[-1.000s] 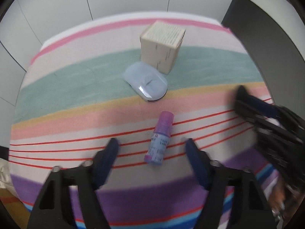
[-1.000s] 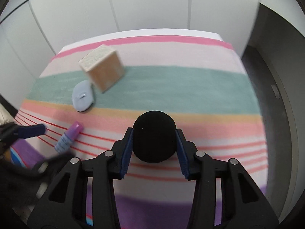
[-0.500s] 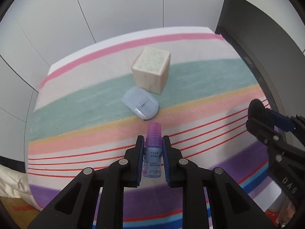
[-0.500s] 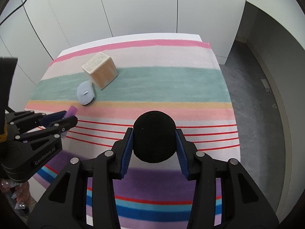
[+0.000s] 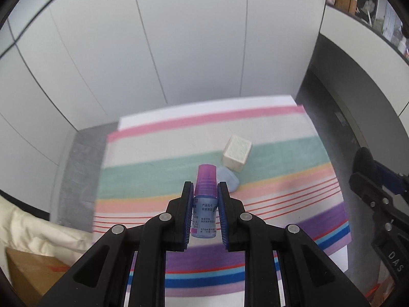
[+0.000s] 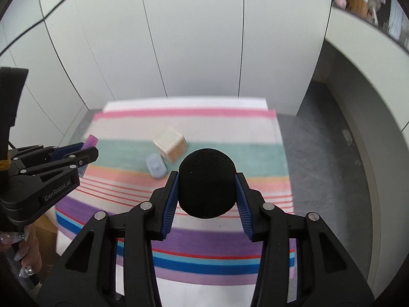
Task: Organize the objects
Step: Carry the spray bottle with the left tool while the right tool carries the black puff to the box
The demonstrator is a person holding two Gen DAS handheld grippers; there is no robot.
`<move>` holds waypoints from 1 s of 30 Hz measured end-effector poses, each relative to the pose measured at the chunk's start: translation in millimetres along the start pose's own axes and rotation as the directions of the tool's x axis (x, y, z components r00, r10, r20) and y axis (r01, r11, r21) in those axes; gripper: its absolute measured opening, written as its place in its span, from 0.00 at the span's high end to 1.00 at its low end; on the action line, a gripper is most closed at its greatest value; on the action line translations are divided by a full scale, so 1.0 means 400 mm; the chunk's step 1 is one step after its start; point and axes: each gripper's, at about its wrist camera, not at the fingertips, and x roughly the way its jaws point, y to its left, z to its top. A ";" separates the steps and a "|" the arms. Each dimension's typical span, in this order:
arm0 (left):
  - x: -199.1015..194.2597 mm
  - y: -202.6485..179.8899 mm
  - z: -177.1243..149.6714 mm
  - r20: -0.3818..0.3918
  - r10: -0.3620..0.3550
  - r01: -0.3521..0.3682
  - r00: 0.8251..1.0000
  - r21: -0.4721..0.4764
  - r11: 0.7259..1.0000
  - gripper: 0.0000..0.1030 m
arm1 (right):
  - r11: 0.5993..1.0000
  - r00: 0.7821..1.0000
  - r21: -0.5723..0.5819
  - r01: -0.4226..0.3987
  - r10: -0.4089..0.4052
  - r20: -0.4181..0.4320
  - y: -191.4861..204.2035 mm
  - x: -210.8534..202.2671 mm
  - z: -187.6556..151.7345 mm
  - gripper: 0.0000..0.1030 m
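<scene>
A cloth (image 5: pixel 281 128) striped in pink, cream, teal, yellow, peach, thin red, purple and blue lies under a beige printed cardboard cube (image 5: pixel 236 154), a pale blue plastic mouse (image 5: pixel 228 181), a purple-capped, blue-labelled small bottle (image 5: pixel 204 204) and a matte black foam ball (image 6: pixel 207 182).

Both wrist cams high, angled down, sharing striped cloth (image 5: pixel 281 128)

You've got white wall panels (image 5: pixel 194 51) behind the table – striped cloth (image 5: pixel 158 171) covering its top. Grey floor (image 6: pixel 327 168) on the right, cream fabric (image 5: pixel 33 232) over a cardboard box (image 5: pixel 28 273) lower left, cluttered shelf (image 6: pixel 368 0) upper right.
</scene>
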 end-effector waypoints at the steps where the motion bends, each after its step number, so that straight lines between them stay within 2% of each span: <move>1: -0.021 0.006 0.004 0.006 0.000 0.000 1.000 -0.003 1.000 0.81 | 1.000 1.000 -0.006 0.004 -0.004 0.006 0.007 -0.028 0.014 0.57; 5: -0.132 0.040 0.025 0.058 0.005 -0.004 0.998 -0.016 1.000 0.81 | 1.000 1.000 0.014 -0.017 0.017 0.010 0.017 -0.110 0.045 0.57; 16: -0.388 0.041 0.056 0.164 -0.003 0.008 0.987 -0.029 1.000 0.81 | 1.000 0.995 0.009 0.015 -0.015 0.095 0.043 -0.328 0.114 0.57; 22: -0.444 0.030 0.034 0.184 0.010 -0.008 0.983 -0.013 1.000 0.81 | 1.000 0.995 0.010 0.023 -0.024 0.102 0.051 -0.373 0.094 0.57; 30: -0.472 0.036 -0.018 0.161 0.040 -0.039 0.986 -0.011 0.999 0.81 | 0.999 0.996 0.011 0.039 -0.040 0.080 0.049 -0.395 0.062 0.57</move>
